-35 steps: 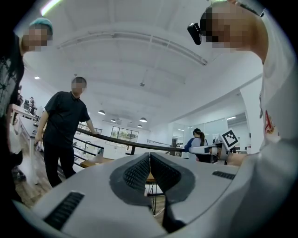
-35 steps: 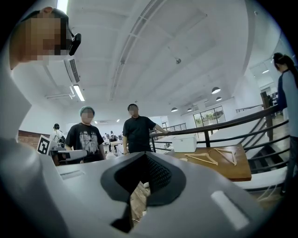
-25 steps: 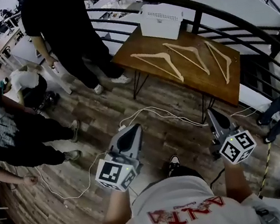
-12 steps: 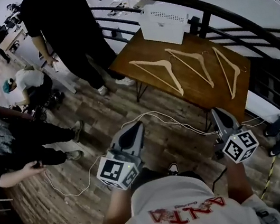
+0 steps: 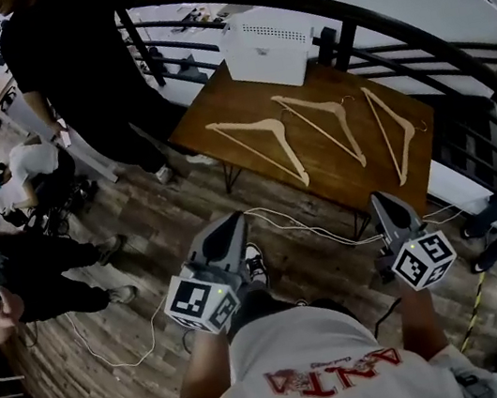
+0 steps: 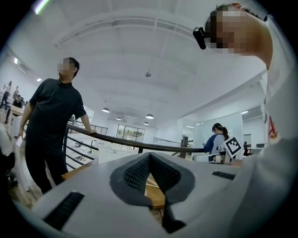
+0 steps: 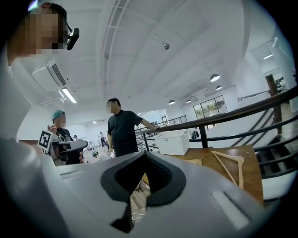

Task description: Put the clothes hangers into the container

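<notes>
wooden table bears three hangers; shirt reads "anta".

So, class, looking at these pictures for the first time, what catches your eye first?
Three wooden hangers lying side by side on the brown table, ahead of the person. A white container stands at the table's far edge. Nearer, the left claw and right claw are shut and empty.

The head view looks steeply down from above the person's shoulders, over the left hand-held gripper and right hand-held gripper, to the bench ahead. Each gripper view looks roughly level along its own jaws, low down. All three views share the bench and the railing.
</notes>
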